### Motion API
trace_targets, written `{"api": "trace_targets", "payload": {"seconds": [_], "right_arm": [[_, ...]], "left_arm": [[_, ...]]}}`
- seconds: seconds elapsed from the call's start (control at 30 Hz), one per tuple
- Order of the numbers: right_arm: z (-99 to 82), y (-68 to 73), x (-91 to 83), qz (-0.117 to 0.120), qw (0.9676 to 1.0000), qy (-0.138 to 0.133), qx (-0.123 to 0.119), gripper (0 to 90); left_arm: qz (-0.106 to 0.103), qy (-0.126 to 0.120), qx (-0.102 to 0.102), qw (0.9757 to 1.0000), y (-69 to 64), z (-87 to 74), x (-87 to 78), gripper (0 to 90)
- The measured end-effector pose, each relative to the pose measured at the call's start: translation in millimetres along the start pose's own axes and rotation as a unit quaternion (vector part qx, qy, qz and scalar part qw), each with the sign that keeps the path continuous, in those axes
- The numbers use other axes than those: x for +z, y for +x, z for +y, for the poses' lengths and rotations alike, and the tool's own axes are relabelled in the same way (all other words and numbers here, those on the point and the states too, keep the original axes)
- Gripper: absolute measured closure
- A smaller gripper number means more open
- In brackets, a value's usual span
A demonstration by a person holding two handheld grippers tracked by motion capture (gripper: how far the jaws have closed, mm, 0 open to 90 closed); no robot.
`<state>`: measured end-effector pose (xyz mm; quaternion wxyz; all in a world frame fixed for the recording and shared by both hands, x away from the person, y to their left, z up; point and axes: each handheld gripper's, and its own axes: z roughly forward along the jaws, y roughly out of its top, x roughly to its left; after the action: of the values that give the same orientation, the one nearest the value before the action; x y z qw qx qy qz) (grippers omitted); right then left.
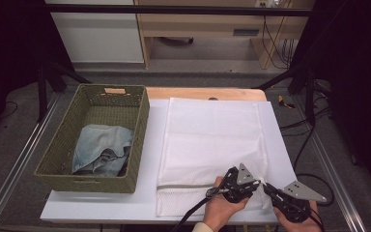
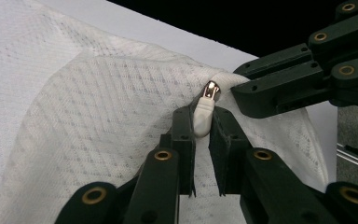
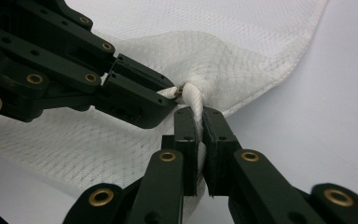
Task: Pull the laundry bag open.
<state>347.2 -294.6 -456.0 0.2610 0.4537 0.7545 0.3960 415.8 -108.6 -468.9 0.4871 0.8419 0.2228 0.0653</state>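
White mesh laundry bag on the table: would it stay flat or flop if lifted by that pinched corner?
The white mesh laundry bag would probably flop: its thin netting already bunches and tents at the corner. It looks light. The left gripper pinches the white zipper pull, which may slip.

Grey floor [image 1: 9, 159], white cabinet [image 1: 96, 34], wooden furniture [image 1: 203, 24], black frame posts [image 1: 41, 82], loose cables [image 1: 275, 43]
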Motion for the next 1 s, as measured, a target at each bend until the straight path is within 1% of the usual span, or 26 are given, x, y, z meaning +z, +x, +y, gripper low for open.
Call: {"api": "trace_targets", "payload": {"seconds": [0.13,0.2,0.27,0.4,0.5,0.57,0.63,0.67,0.77,0.87,1.0], "right_arm": [[-0.3,-0.7,0.6,0.001,1.0000,0.002,0.000,85.6],[-0.5,-0.4,1.1,0.002,1.0000,0.006,0.000,85.6],[-0.5,-0.5,1.2,0.002,1.0000,0.006,-0.001,85.6],[-0.4,-0.3,1.3,0.003,1.0000,0.007,0.000,85.6],[-0.8,-0.3,1.7,0.003,0.9999,0.010,0.000,85.6],[-0.6,-0.5,1.9,0.003,1.0000,0.009,-0.001,85.5],[-0.2,-0.3,1.5,0.003,0.9999,0.011,0.002,85.2],[0.3,-0.4,1.1,0.004,0.9999,0.010,0.007,85.1],[0.6,-1.4,0.5,0.005,0.9999,0.011,0.009,85.1],[0.9,-1.6,0.1,0.007,0.9997,0.016,0.016,85.4],[2.2,0.6,-1.0,0.000,0.9998,0.020,0.011,85.8]], "left_arm": [[-0.001,-0.001,0.000,1.0000,0.5,0.0,0.7,79.2],[-0.003,-0.003,-0.004,1.0000,0.5,-0.3,1.2,78.1],[-0.004,-0.001,0.000,1.0000,0.5,-0.5,1.3,77.7],[-0.001,-0.001,0.001,1.0000,0.3,-0.4,1.4,78.9],[0.000,0.005,0.009,0.9999,-0.7,-0.7,1.1,80.7],[0.005,0.007,0.012,0.9999,-2.8,-0.4,0.5,81.0],[0.008,0.006,0.011,0.9999,-4.6,0.2,-0.3,81.4],[0.012,0.007,0.015,0.9998,-6.1,0.7,-1.2,81.6],[0.013,0.008,0.018,0.9997,-7.2,0.8,-1.8,81.7],[0.018,0.012,0.026,0.9994,-9.8,0.3,-2.8,81.8],[0.027,0.017,0.028,0.9991,-13.1,-1.3,-5.1,81.8]]}}
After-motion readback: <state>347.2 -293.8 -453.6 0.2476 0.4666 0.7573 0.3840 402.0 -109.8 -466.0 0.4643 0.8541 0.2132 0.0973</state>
